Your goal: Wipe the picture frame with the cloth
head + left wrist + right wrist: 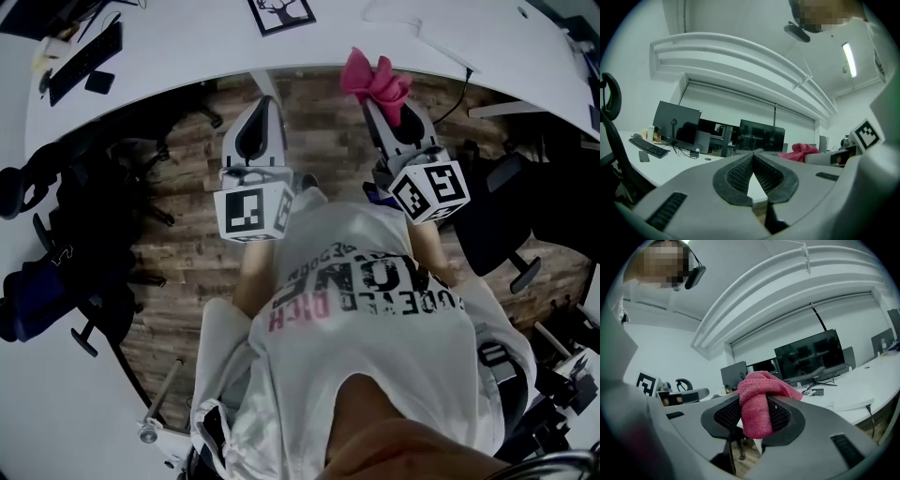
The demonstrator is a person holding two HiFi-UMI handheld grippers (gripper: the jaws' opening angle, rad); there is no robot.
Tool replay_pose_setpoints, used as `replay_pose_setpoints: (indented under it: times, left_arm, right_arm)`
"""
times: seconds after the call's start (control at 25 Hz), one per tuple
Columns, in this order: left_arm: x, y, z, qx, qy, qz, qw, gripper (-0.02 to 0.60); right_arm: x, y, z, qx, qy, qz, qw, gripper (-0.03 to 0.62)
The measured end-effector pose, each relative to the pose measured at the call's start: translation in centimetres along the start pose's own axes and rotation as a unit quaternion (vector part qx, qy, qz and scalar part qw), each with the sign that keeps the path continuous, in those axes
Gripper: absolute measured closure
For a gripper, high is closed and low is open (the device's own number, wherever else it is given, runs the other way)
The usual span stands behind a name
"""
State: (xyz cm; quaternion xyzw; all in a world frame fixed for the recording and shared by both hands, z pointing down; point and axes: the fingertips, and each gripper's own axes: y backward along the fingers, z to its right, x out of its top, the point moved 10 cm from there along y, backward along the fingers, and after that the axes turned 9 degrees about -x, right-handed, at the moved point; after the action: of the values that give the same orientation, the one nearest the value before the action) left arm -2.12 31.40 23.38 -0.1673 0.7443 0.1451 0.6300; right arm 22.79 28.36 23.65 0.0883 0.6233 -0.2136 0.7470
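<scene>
Both grippers point forward toward the edge of the desk (pixel 187 47), and neither reaches over it yet. Judgement: this is a carry posture, with the cloth held up front so it is ready to meet the frame first.

Right gripper (pixel 757 401): the jaws are clamped on the cloth (pixel 761 394), a pink terry bundle. Only the fabric's thickness keeps the pads apart. A wad bulges above and ahead of the tips, and a tail hangs down between the jaws. Enough cloth sticks out in front to serve as the wiping face (grip looks firm, no slack seen).

Left gripper (pixel 753 157): the jaws are together with the tips meeting. The small wedge gap behind the tips has nothing in it, and the gripper touches nothing. It is probably kept free to steady the frame.

Picture frame (pixel 281 13): it lies flat on the desk, ahead of the left gripper's tips and left of the right gripper's line, well apart from both. Wiping has not begun.
</scene>
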Motion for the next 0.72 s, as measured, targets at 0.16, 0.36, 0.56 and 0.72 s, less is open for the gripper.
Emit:
replay_pose_setpoints:
  times: [0.16,0.36,0.56,0.72]
  left_arm:
    - [0.0,-0.4,-2.1,0.007,0.01,0.0,0.9999,0.582]
    - [-0.5,-1.1,-3.2,0.009,0.021,-0.004,0.9997,0.583]
    - [-0.7,-2.7,-4.2,0.015,0.028,-0.008,0.9994,0.581]
    - [-0.6,-4.7,-5.2,0.027,0.031,-0.008,0.9991,0.583]
  right_arm:
    - [-0.1,-1.5,-0.7,-0.004,0.0,-0.004,1.0,0.467]
    - [-0.2,-2.7,-0.5,-0.012,0.0,-0.01,1.0,0.467]
    - [-0.2,-5.1,0.2,-0.007,-0.003,-0.014,1.0,0.467]
    - [0.2,-7.9,1.3,0.005,-0.004,-0.02,1.0,0.467]
